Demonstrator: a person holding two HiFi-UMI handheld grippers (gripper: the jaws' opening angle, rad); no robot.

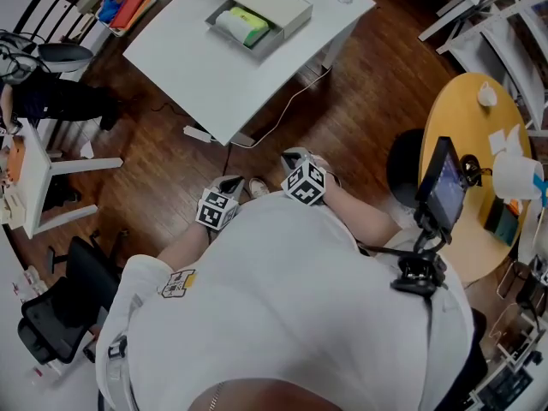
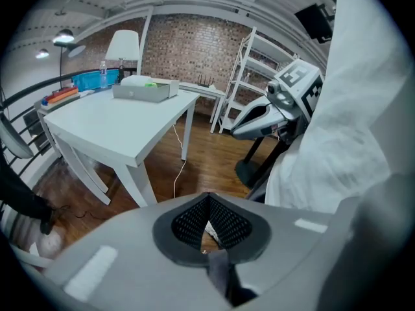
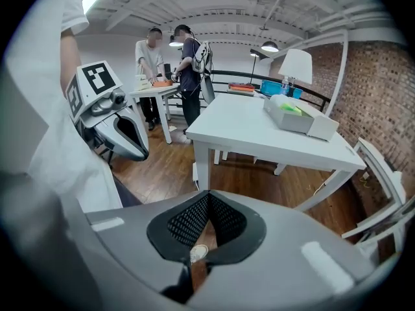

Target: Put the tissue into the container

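Tissue, a single white and green pack [image 1: 242, 24], lies in the one open container [image 1: 278, 2] toward the far edge of the white table [image 1: 188, 67], well apart from both grippers. Only the head view shows the pack from above, along with the person's white shirt [image 1: 300, 306], a round yellow table [image 1: 467, 144] at the right and a black chair [image 1: 60, 315] at the lower left. The left gripper [image 2: 208, 198] has its jaws pressed together with nothing between them, and its view alone shows a brick wall [image 2: 188, 50] and white shelving [image 2: 256, 76]. The right gripper [image 3: 208, 194] is likewise closed and empty; its view alone shows two people [image 3: 188, 70] standing at another table. Both gripper views show one white-shaded lamp [image 3: 296, 63] beyond the far edge.
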